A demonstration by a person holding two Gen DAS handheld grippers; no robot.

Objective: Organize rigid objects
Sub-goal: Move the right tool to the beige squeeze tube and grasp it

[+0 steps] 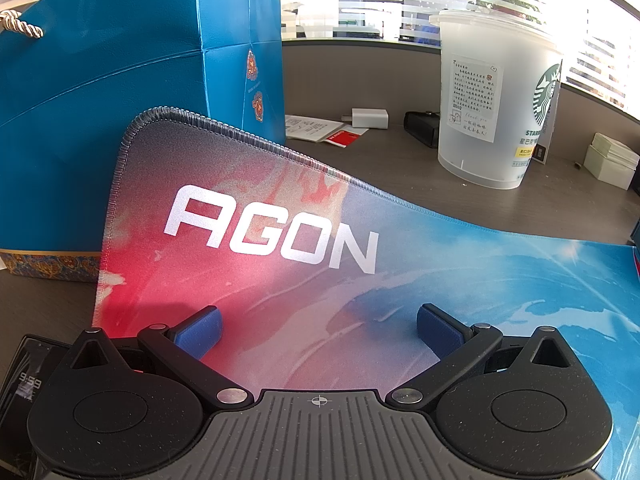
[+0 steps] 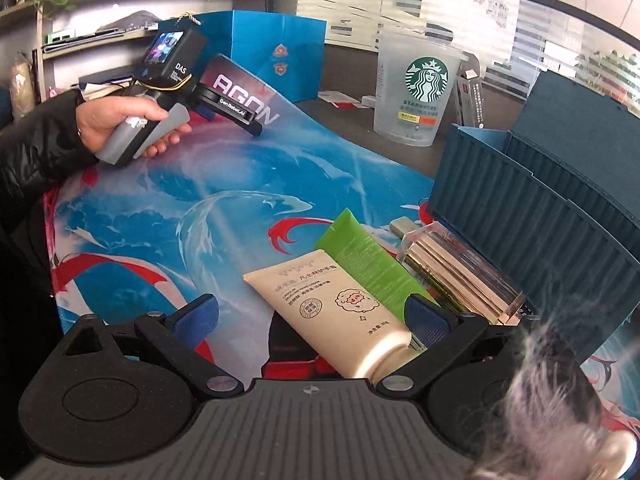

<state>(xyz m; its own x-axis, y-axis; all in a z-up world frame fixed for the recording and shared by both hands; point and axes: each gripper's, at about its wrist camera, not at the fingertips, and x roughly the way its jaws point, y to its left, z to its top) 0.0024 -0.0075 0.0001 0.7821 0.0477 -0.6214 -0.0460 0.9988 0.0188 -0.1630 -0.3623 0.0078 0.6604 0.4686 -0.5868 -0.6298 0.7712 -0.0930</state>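
While the blue bag (image 1: 120,80) and Starbucks cup (image 1: 492,92) crowd the frame's top, the left hand-held gripper (image 1: 319,328) gapes empty; the right hand-held gripper (image 2: 312,320), wide open, straddles the beige tube (image 2: 332,308) at lower centre.

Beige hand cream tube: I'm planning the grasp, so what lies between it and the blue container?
In the right wrist view, a green tube and a clear box of gold items lie between the beige hand cream tube and the blue container.

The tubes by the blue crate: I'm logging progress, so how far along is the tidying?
Nothing looks put away yet. The beige tube, green tube and clear box lie on the mat beside the blue crate. Both tongs, left and right, are open and empty.
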